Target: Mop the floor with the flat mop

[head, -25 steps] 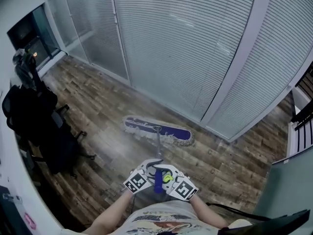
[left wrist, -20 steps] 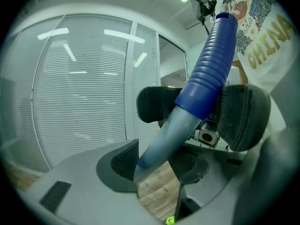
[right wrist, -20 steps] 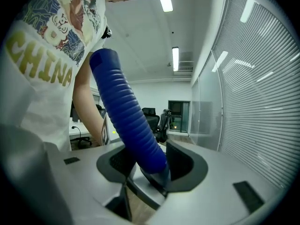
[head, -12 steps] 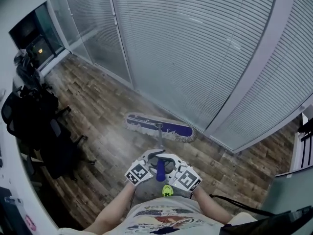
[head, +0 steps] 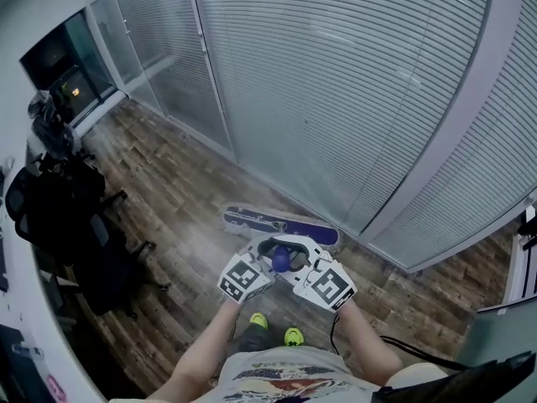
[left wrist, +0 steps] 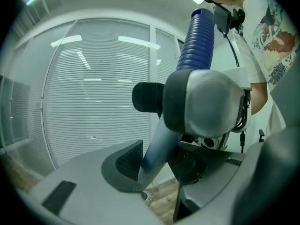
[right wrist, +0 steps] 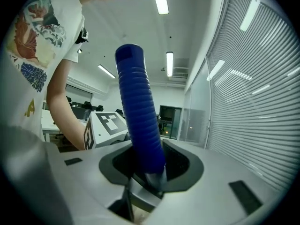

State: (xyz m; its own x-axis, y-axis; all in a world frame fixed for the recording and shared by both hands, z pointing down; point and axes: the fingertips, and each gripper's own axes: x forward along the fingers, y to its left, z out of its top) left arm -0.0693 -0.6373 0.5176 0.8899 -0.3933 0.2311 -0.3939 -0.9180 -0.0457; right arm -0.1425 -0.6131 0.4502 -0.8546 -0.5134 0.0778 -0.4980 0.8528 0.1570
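Observation:
The flat mop's purple head [head: 284, 223] lies on the wood floor, close to the foot of the blind-covered glass wall. Its grey pole [left wrist: 158, 146] rises to a blue ribbed grip [right wrist: 138, 116]. My left gripper [head: 262, 264] has the grey pole between its pads, the left pad touching it, and its jaws are closing. My right gripper [head: 299, 264] sits just above on the blue grip, its jaws also closing around it. In the left gripper view the right gripper's body [left wrist: 206, 102] wraps the handle. The grip's blue tip [head: 281, 261] shows between the marker cubes.
Black office chairs [head: 63, 225] and bags stand along the left wall. The glass wall with blinds [head: 336, 99] runs diagonally ahead. A grey cabinet corner [head: 499, 334] is at lower right. My green shoes [head: 277, 330] stand on the floor just behind the grippers.
Both grippers have pushed forward and up with the handle. The mop head slid closer to the glass wall. My shoes have come into view below the grippers.

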